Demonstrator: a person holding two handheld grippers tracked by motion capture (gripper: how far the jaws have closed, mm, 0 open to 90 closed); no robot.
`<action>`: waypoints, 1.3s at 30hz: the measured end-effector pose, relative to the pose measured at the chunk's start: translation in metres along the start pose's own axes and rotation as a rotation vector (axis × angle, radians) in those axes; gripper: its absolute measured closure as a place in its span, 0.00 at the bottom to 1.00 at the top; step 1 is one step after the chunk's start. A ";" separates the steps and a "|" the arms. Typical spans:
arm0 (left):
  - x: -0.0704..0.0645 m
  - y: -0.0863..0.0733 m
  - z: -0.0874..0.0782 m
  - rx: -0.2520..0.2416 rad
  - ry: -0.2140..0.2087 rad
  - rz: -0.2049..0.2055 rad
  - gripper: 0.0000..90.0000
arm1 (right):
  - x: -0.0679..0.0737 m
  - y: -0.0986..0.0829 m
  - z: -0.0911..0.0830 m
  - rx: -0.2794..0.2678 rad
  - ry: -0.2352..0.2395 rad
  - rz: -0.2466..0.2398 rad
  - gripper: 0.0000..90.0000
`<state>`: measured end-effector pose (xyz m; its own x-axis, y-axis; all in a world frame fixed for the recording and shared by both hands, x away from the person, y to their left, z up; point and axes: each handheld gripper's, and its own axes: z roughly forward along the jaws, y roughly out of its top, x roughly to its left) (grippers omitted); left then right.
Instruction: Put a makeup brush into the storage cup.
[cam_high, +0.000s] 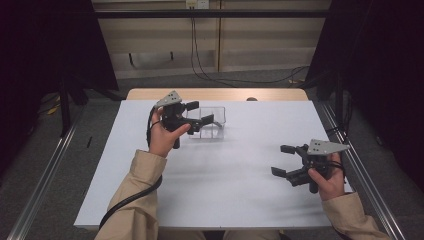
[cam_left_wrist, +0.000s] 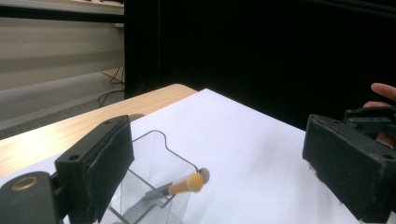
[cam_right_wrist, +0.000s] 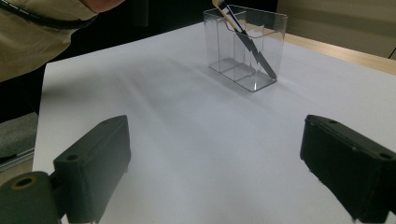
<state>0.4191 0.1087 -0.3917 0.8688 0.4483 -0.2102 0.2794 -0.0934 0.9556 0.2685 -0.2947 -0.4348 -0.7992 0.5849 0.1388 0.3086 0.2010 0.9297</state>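
A clear plastic container (cam_high: 218, 115) with inner dividers stands on the white sheet at the far left-centre. A slim tool (cam_right_wrist: 252, 49) with a wooden handle (cam_left_wrist: 186, 184) and a grey metal blade leans inside it, handle end up. My left gripper (cam_high: 200, 112) hovers open right at the container (cam_left_wrist: 156, 156), its jaws apart and holding nothing. My right gripper (cam_high: 283, 160) is open low over the sheet at the right, well away from the container (cam_right_wrist: 276, 44), with nothing between its jaws.
The white sheet (cam_high: 225, 170) covers the table; a strip of bare wood (cam_high: 215, 94) shows at the far edge. Black curtains hang on both sides. Cables lie on the floor behind, and metal rails (cam_high: 45, 175) run beside the table.
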 end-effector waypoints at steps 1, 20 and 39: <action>-0.001 0.000 -0.002 0.002 -0.002 -0.007 0.09 | 0.000 0.000 0.000 0.000 -0.002 0.000 0.09; -0.005 -0.011 -0.028 -0.003 -0.009 0.003 0.09 | 0.000 0.000 0.000 -0.001 0.001 0.001 0.09; -0.007 -0.020 -0.052 -0.011 -0.009 -0.002 0.10 | 0.000 -0.001 0.000 -0.002 0.004 0.001 0.09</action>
<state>0.3862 0.1534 -0.3988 0.8721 0.4402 -0.2138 0.2765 -0.0827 0.9575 0.2680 -0.2949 -0.4352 -0.8007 0.5822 0.1412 0.3087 0.1989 0.9301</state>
